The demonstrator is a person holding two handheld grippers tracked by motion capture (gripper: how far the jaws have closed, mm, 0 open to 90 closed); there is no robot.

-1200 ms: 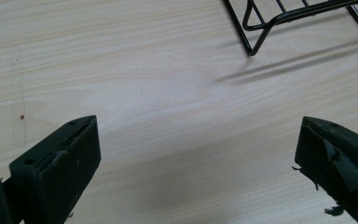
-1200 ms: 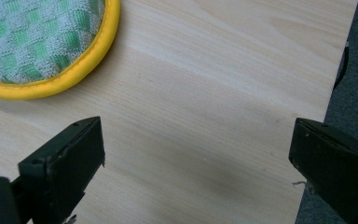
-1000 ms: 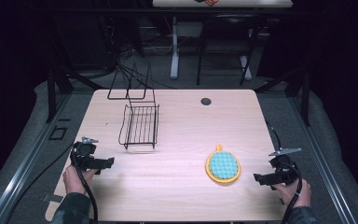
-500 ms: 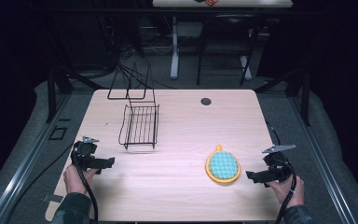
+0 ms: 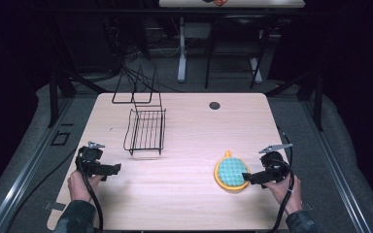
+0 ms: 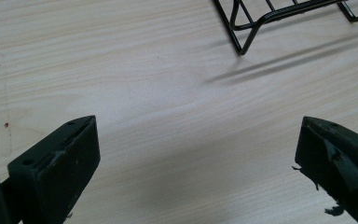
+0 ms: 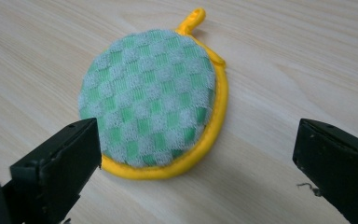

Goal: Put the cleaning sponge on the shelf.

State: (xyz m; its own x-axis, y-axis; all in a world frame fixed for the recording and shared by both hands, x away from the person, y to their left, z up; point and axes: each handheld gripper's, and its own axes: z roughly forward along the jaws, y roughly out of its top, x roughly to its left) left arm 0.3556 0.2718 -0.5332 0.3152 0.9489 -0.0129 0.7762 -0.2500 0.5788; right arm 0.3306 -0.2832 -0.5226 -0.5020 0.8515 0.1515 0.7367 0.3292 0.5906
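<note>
Two grippers, both spread wide, nothing held. Your left gripper [image 5: 108, 169] sits left of the wire rack [image 5: 145, 131], near its front corner, over bare table [image 5: 175, 194]. Right of the rack lies the round green-and-yellow scrubber [image 7: 151, 98]; your right gripper [image 5: 246, 177] points at its edge. Judgement: pickup not yet made; everything remains.

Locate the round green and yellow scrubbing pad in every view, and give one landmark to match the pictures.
High view: the pad lies at lower right on the table, just left of the right tongs.
Left gripper view: not in it.
Right gripper view: the pad is centre left, ahead of the open jaws, its yellow loop pointing away.
Shared landmark: that loop, which points toward the table's far edge.
</note>
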